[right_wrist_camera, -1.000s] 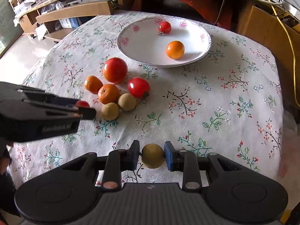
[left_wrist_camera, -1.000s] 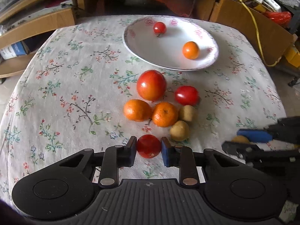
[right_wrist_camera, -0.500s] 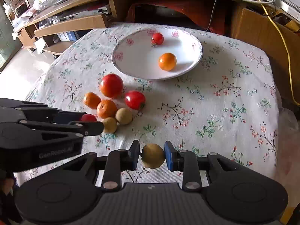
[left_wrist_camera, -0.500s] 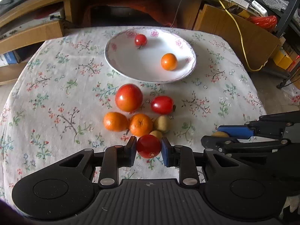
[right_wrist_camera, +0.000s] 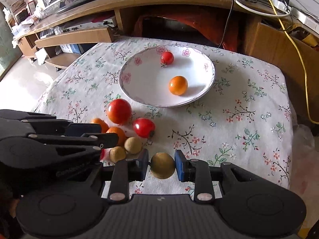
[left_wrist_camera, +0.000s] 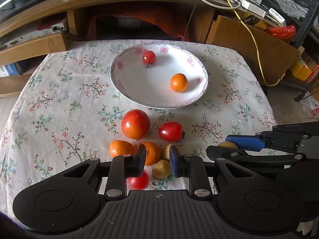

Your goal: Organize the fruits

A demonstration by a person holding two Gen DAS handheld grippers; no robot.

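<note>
The left hand-held gripper hangs with its jaws apart and nothing between them; a small red tomato lies on the table below its left finger, nearer than the white plate. Between that tomato and the plate sit two oranges, a big tomato, an oval red tomato and two brown fruits. In the plate lie a small tomato and an orange. Right of the cluster, the right hand-held gripper clamps a round brown fruit.
</note>
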